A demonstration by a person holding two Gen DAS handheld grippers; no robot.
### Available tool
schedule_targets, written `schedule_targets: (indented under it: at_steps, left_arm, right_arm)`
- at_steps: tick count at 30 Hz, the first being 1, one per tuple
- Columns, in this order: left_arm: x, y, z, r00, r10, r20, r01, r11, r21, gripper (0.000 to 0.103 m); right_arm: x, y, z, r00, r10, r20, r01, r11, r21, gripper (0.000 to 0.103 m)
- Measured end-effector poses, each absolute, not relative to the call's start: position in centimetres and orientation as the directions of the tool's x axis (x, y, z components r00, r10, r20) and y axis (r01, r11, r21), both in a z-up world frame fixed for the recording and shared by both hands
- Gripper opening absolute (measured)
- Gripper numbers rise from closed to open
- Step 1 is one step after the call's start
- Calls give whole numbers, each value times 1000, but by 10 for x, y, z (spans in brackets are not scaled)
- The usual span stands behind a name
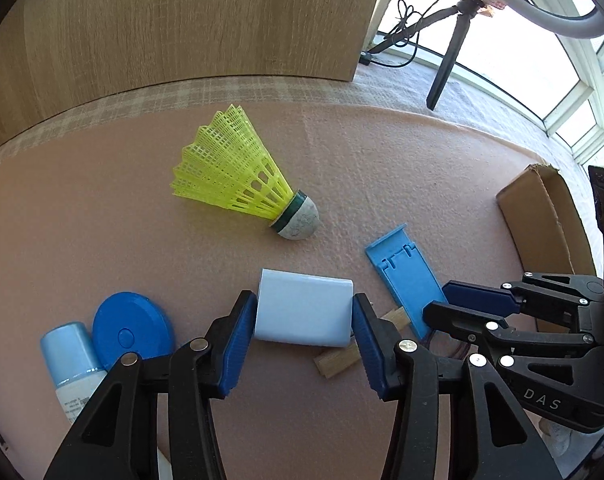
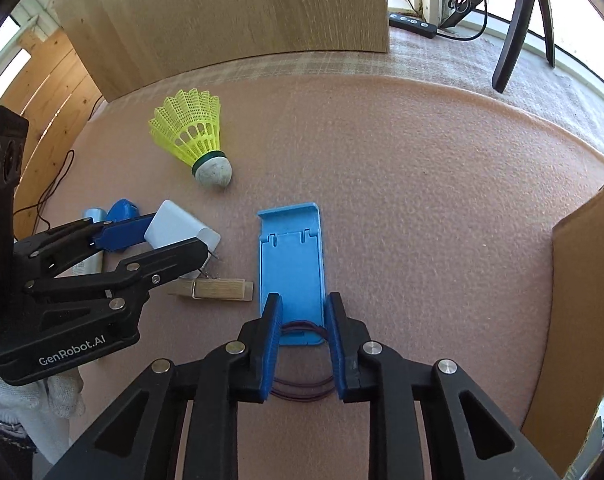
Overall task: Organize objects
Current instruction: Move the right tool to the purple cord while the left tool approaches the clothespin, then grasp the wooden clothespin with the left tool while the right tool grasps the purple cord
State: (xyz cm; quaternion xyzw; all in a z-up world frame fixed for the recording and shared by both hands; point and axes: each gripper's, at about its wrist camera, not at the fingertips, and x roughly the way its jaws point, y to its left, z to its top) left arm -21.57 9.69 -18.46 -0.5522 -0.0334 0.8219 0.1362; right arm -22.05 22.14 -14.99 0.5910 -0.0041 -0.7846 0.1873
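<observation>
My left gripper [image 1: 304, 312] has its jaws against both sides of a white rectangular charger block [image 1: 304, 310], which rests on the pink mat; it also shows in the right wrist view [image 2: 178, 232]. My right gripper [image 2: 302, 312] has its jaws around the near end of a flat blue phone stand [image 2: 292, 264], which lies on the mat and also shows in the left wrist view [image 1: 406, 280]. A yellow shuttlecock [image 1: 238, 176] lies on its side beyond both. A wooden clothespin [image 2: 218, 290] lies between the two grippers.
A blue round disc [image 1: 132, 332] and a pale blue tube [image 1: 72, 360] lie at the left. A dark hair tie [image 2: 302, 390] lies under my right gripper. A cardboard box [image 2: 582, 320] stands at the right. A wooden panel [image 1: 182, 28] stands behind the mat, with a tripod [image 1: 450, 52] beyond.
</observation>
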Motion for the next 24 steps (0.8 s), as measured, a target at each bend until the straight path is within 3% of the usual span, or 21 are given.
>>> schedule_targets:
  at_steps: [10, 18, 21, 23, 24]
  left_arm:
    - [-165, 105, -186, -357, 273, -894, -225, -953, -201, 52]
    - [-147, 91, -183, -395, 200, -897, -196, -972, -130, 52]
    - [-148, 81, -181, -396, 186, -899, -173, -977, -126, 52]
    - [-143, 76, -176, -405, 187, -895, -176, -977, -124, 53]
    - [-141, 76, -173, -414, 186, -891, -184, -976, -118, 54]
  right_arm:
    - [-149, 238, -151, -248, -246, -937, 344, -927, 152, 17]
    - [-127, 261, -147, -259, -182, -949, 316, -944, 95, 15]
    - [-126, 269, -140, -290, -196, -937, 294, -950, 107, 21]
    - [-128, 271, -136, -298, -229, -927, 278, -949, 145, 40]
    - [-130, 271, -135, -301, -243, -922, 275, -948, 160, 44]
